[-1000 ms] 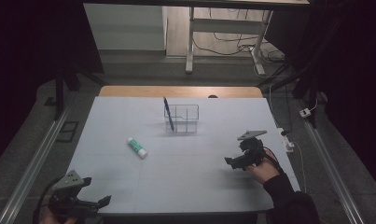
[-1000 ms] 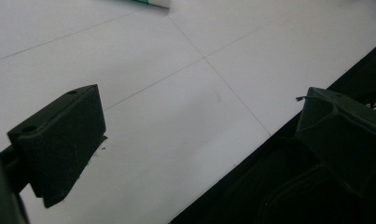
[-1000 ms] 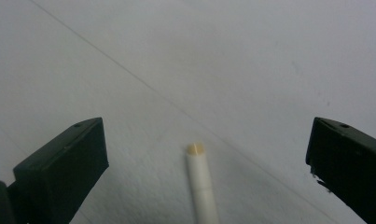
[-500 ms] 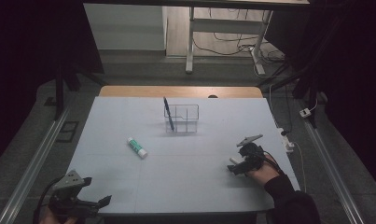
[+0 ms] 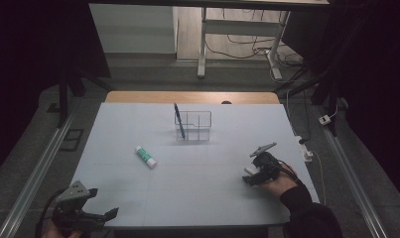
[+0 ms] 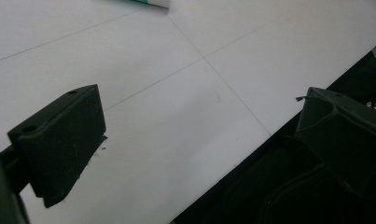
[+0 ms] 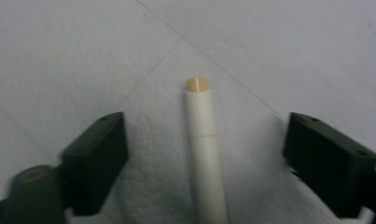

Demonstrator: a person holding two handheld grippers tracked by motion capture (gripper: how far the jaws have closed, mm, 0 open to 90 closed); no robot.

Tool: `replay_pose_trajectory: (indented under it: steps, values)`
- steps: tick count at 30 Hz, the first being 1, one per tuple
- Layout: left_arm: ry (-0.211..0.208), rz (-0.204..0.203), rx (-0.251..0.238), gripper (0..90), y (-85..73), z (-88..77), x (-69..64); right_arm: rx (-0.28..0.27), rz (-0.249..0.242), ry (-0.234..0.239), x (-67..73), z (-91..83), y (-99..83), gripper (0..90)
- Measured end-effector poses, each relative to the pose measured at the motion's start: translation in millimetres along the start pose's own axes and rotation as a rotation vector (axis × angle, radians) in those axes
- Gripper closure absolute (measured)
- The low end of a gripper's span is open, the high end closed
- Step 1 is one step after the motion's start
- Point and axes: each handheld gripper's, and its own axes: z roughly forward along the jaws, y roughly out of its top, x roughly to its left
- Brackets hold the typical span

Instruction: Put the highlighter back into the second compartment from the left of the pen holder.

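A white pen (image 7: 205,154) with a tan end lies flat on the white table (image 5: 197,188), pointing away between the two jaws of my right gripper (image 7: 204,140). The jaws stand wide apart on either side of it without touching it. In the high view the right gripper (image 5: 250,175) sits low at the table's right side, over the white pen (image 5: 247,170). My left gripper (image 5: 102,204) hovers at the near left corner, open and holding nothing. Its jaws straddle the table's front edge (image 6: 232,163) in the left gripper view.
A clear divided organizer (image 5: 193,127) stands at the table's middle back with a blue pen (image 5: 179,121) upright in it. A white and green glue stick (image 5: 145,156) lies left of centre; its end (image 6: 154,3) shows at the top of the left gripper view.
My right gripper has moved nearer and lower, coming down around the white pen. The left gripper has hardly shifted.
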Motion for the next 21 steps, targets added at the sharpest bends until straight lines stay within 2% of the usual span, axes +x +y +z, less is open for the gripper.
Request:
replay_pose_trajectory:
  steps: [3, 7, 12, 17, 21]
  values:
    - [0.001, 0.001, 0.000, 1.1, -0.1, 0.0, -0.1, 0.003, -0.014, 0.008, 0.7, -3.7, 1.7, 41.3]
    - [0.005, 0.003, 0.003, 1.2, -0.1, 0.1, -0.7, 0.003, -0.026, 0.015, 1.3, -6.0, 2.1, 57.2]
    - [0.006, 0.004, 0.003, 1.2, -0.5, -0.3, -0.9, 0.008, -0.011, 0.014, -0.4, -7.5, 2.5, 75.6]
    - [0.008, 0.006, 0.004, 1.2, -0.4, -0.1, -1.4, 0.024, -0.023, 0.012, 0.3, -7.3, 4.5, 77.7]
    - [0.008, 0.009, 0.005, 1.2, -0.2, 0.1, -1.6, 0.023, 0.014, 0.028, -2.3, -7.5, 4.3, 78.0]
